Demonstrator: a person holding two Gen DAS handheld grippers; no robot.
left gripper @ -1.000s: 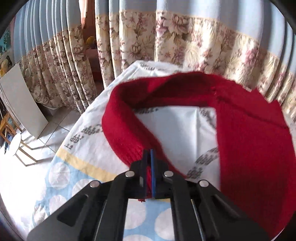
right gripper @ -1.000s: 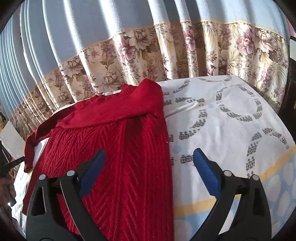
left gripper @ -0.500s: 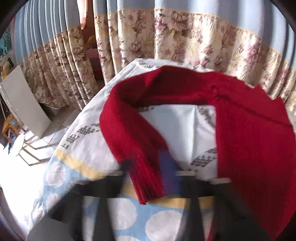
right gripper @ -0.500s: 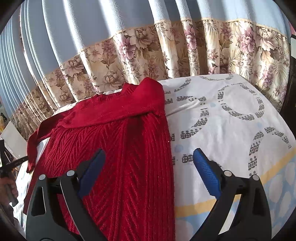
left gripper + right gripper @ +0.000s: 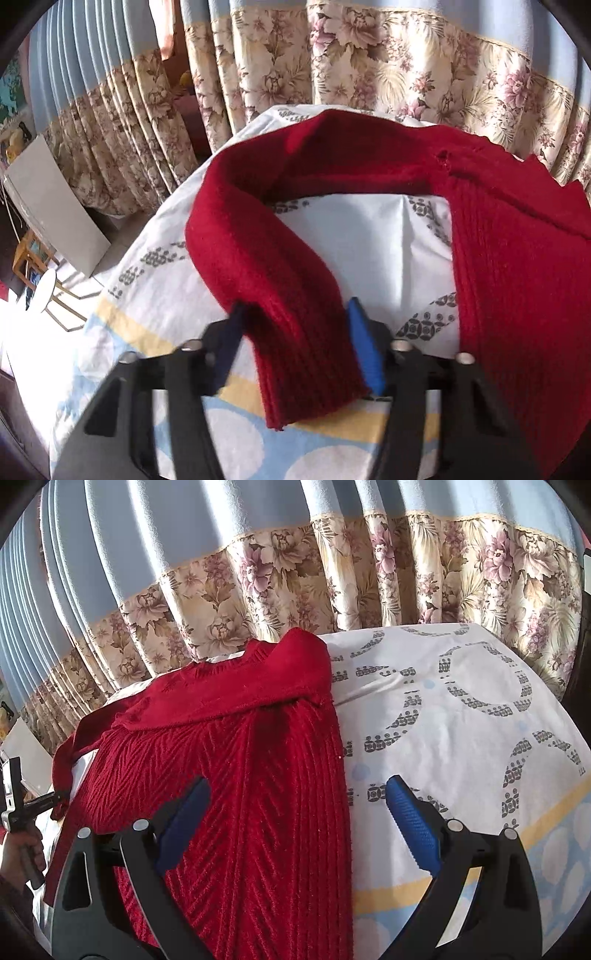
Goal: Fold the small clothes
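The red sweater (image 5: 236,775) lies on the patterned sheet (image 5: 461,720), its sleeve (image 5: 280,280) curled beside its body, cuff between the left gripper (image 5: 295,325)'s closing, not yet pressing jaws, while the right gripper (image 5: 295,794) gapes over the sweater's right edge.

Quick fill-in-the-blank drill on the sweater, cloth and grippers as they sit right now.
1. The knitted sweater is ____ in colour.
2. The ribbed sleeve cuff lies between the ____ gripper's closing jaws.
3. The right gripper stands ____.
4. Behind the patterned bedsheet hangs a floral ____.

Missing: red; left; open; curtain
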